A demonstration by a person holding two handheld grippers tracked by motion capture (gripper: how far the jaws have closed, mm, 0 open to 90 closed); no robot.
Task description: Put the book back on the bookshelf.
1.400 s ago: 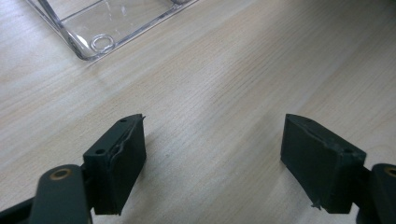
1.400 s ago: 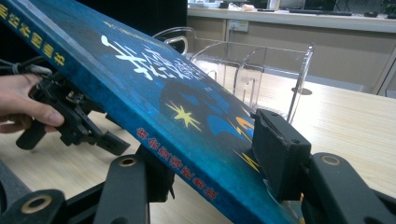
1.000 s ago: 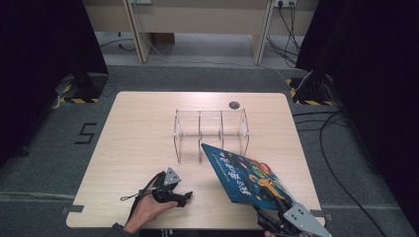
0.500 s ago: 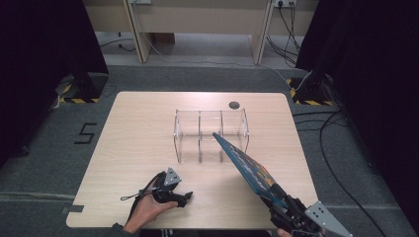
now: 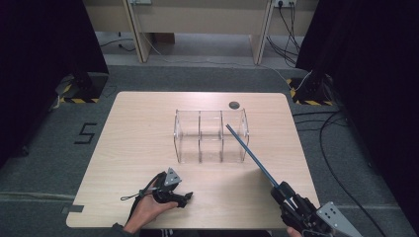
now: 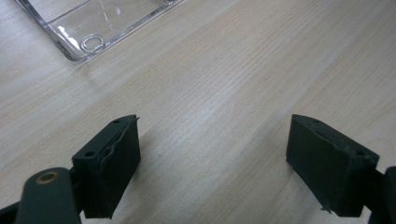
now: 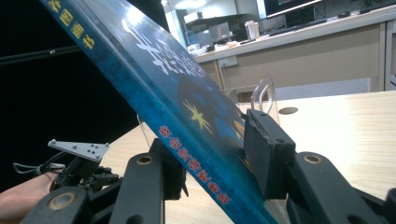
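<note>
Table (image 5: pixel 148 148): lying beneath both grippers.
Clear rack (image 5: pixel 211 136): standing ahead of the right gripper (image 5: pixel 289 197).
Blue book (image 5: pixel 249 154): being pinched on edge; jaws have just been closing. Keep it upright, aligning with the rightmost slot.
Left gripper (image 5: pixel 184 198): resting spread, holding nothing.

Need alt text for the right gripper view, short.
A thin blue hardcover book with yellow and red lettering is clamped between the right tongs, slanting up to the left. Behind it stand a clear acrylic divider rack and the light wooden table; the left tongs rest on the table at lower left.
</note>
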